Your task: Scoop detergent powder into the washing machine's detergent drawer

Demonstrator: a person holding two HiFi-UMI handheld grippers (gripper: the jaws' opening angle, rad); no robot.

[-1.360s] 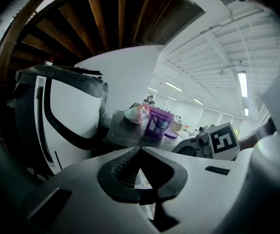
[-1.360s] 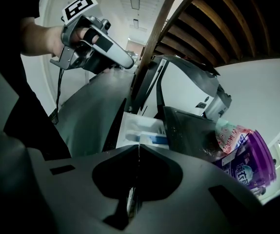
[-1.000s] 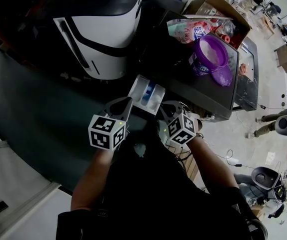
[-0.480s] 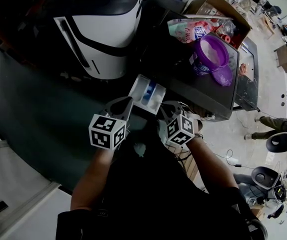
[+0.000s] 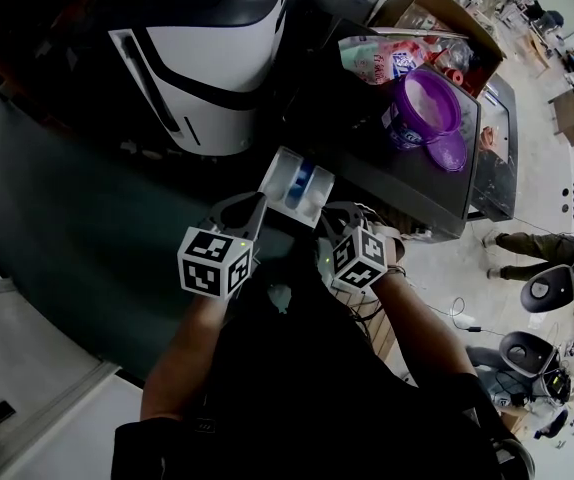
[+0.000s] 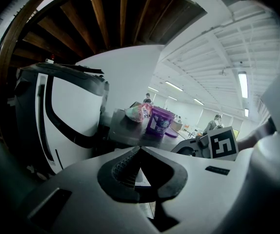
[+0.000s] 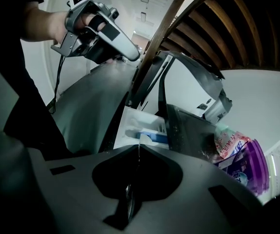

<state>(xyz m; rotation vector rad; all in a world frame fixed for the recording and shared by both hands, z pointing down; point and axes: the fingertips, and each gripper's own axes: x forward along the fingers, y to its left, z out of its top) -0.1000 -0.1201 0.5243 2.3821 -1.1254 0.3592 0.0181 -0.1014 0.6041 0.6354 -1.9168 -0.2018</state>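
The washing machine's white detergent drawer [image 5: 295, 186] stands pulled out, with a blue insert [image 5: 300, 180] inside; it also shows ahead in the right gripper view [image 7: 139, 126]. My left gripper [image 5: 252, 204] hangs just left of the drawer's near end, jaws shut with nothing between them [image 6: 140, 148]. My right gripper [image 5: 328, 218] sits just right of the drawer, also shut and holding nothing [image 7: 139, 146]. A purple detergent tub [image 5: 422, 106] stands open on the dark cabinet top [image 5: 367, 158], its lid [image 5: 447, 152] beside it. No scoop is visible.
The white washing machine [image 5: 212, 58] fills the upper left. A pink detergent bag [image 5: 382, 58] lies behind the tub, next to a cardboard box [image 5: 437, 13]. Rolling chairs and a standing person are on the floor at the right.
Both grippers stay beside the open drawer, the right one barely shifted. A person in the background has walked a little.
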